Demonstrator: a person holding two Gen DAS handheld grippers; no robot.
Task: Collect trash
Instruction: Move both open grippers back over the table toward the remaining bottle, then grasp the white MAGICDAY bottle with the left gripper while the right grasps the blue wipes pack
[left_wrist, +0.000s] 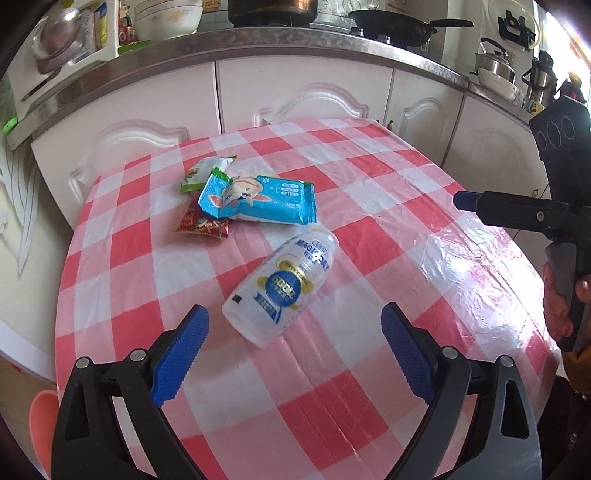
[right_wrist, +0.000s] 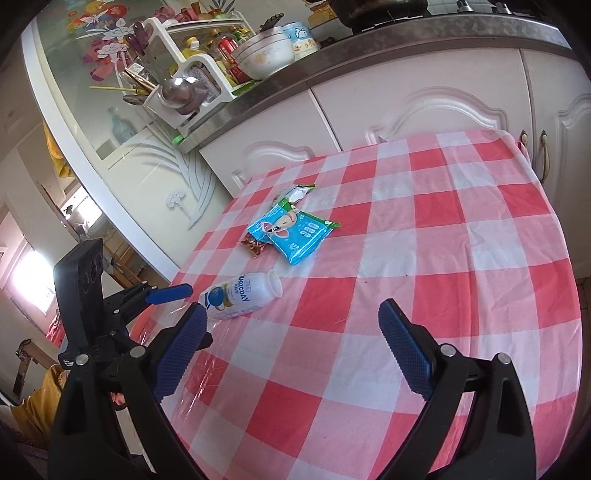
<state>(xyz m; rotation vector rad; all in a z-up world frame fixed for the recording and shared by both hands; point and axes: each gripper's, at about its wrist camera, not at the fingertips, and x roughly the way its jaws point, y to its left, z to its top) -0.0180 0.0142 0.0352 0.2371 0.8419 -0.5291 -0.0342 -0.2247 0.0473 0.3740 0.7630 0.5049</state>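
An empty white plastic bottle (left_wrist: 282, 286) lies on its side on the red-and-white checked tablecloth (left_wrist: 369, 229). It also shows in the right wrist view (right_wrist: 240, 293). Behind it lie a blue wet-wipes pack (left_wrist: 258, 199), a red snack wrapper (left_wrist: 203, 227) and a green-white wrapper (left_wrist: 205, 171). My left gripper (left_wrist: 293, 321) is open and empty, its fingers either side of the bottle's base, just short of it. My right gripper (right_wrist: 291, 321) is open and empty above the cloth, to the right of the bottle. The wipes pack (right_wrist: 293, 234) lies farther back.
White cabinets (left_wrist: 306, 96) and a steel counter edge stand behind the table. The counter holds a black pan (left_wrist: 402, 22), a kettle (left_wrist: 496, 62), bowls (right_wrist: 264, 53) and a utensil rack (right_wrist: 173, 88). A glass door (right_wrist: 92, 110) is at the left.
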